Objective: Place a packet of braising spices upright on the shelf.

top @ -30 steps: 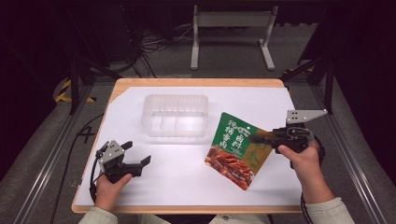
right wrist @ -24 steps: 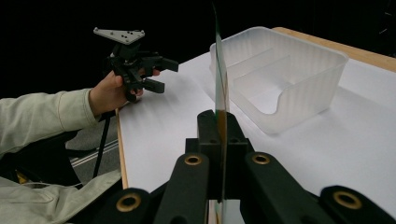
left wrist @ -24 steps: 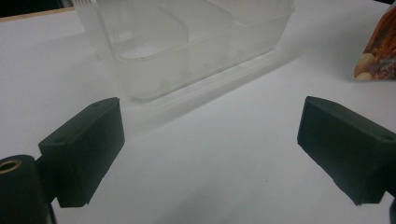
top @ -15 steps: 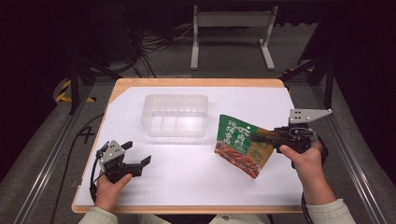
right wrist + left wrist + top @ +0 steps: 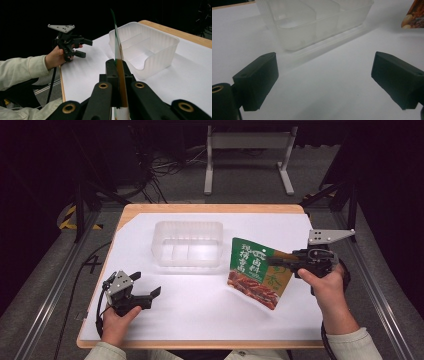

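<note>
1 snack pouch [image 5: 257, 271] clamped in right gripper [image 5: 274, 261] jaws; left gripper [image 5: 148, 286] wide (1 tray [image 5: 188, 244]).

1. The pouch [image 5: 256, 272], right of centre in the high view, bears large white Chinese characters on its green upper part; they are too small to read surely.
2. No other text is legible.
</note>
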`<state>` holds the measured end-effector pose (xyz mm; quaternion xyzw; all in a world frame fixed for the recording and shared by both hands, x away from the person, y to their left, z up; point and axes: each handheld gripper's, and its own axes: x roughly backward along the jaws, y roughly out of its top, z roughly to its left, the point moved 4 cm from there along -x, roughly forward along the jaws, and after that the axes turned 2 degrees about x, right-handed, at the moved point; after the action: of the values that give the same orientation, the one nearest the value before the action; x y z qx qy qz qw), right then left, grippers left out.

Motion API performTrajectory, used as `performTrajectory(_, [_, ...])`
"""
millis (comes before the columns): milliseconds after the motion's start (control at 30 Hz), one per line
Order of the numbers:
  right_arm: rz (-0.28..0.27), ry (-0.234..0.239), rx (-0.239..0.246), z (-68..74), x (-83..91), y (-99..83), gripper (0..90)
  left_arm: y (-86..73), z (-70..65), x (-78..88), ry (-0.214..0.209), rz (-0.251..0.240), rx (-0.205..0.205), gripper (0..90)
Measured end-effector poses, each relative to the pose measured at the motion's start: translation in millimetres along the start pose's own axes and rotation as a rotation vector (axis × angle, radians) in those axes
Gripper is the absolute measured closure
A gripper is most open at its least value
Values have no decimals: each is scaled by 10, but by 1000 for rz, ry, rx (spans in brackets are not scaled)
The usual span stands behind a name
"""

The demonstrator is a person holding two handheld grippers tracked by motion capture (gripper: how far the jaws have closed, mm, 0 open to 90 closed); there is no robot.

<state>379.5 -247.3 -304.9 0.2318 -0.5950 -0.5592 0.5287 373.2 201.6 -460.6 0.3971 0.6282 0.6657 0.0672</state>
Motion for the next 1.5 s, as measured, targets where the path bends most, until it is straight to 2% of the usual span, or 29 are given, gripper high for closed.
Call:
performTrajectory(433, [5,-34,-38,-40,-9,221,900,0,-2,-3,0,-1,-2,80])
performTrajectory(667, [-20,-36,-80,-90,-9,340,900,-2,0,-4,-1,3,-3,80])
performTrajectory(1133, [-37,-46,-89,-133,-56,560,900,-1,3,1,0,-3,3,80])
performTrajectory(1367, [-38,-58,-83,-149,-142,749,900,-12,21,36,8,-8,-6,77])
performTrajectory(1500, [-43,-59,-85,-159,-189,836,900,-29,23,67,8,-9,11,75])
